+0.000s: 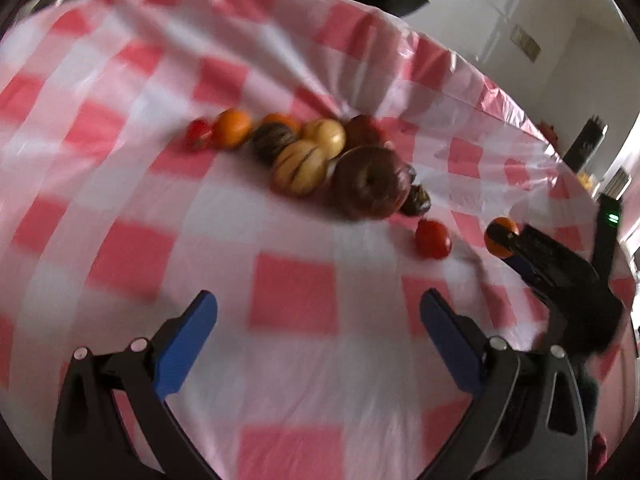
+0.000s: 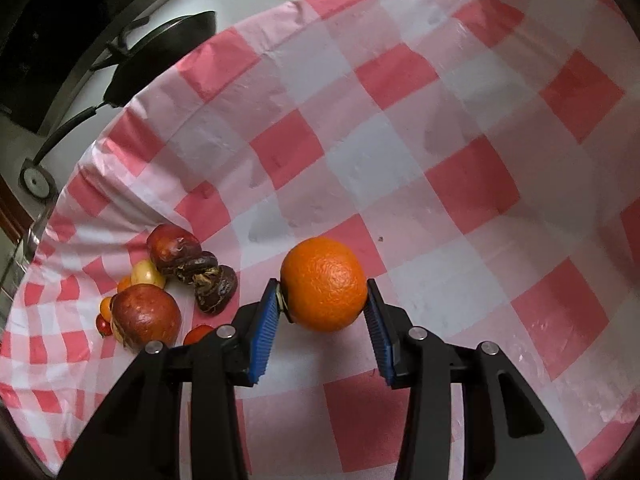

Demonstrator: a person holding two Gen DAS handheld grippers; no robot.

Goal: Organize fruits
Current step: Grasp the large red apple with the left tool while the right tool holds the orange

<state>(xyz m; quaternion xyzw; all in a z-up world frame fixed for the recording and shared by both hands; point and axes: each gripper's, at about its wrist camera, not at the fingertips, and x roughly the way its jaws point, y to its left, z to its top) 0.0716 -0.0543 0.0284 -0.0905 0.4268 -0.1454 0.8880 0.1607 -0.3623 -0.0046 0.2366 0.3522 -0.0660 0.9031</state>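
My right gripper [image 2: 323, 292] is shut on an orange [image 2: 324, 284] and holds it over the red-and-white checked tablecloth [image 2: 400, 140]. The same orange [image 1: 500, 236] and right gripper [image 1: 505, 240] show at the right of the left wrist view. My left gripper [image 1: 318, 312] is open and empty, short of a row of food: a small tomato [image 1: 198, 134], an orange [image 1: 232, 128], striped and chocolate doughnuts [image 1: 370, 182], and a loose tomato [image 1: 432, 239]. In the right wrist view a red apple [image 2: 146, 314] and doughnuts [image 2: 200, 274] lie at the lower left.
A black pan [image 2: 160, 52] stands beyond the table's far edge on a white counter. The tablecloth's edge [image 1: 500, 92] runs along the right in the left wrist view.
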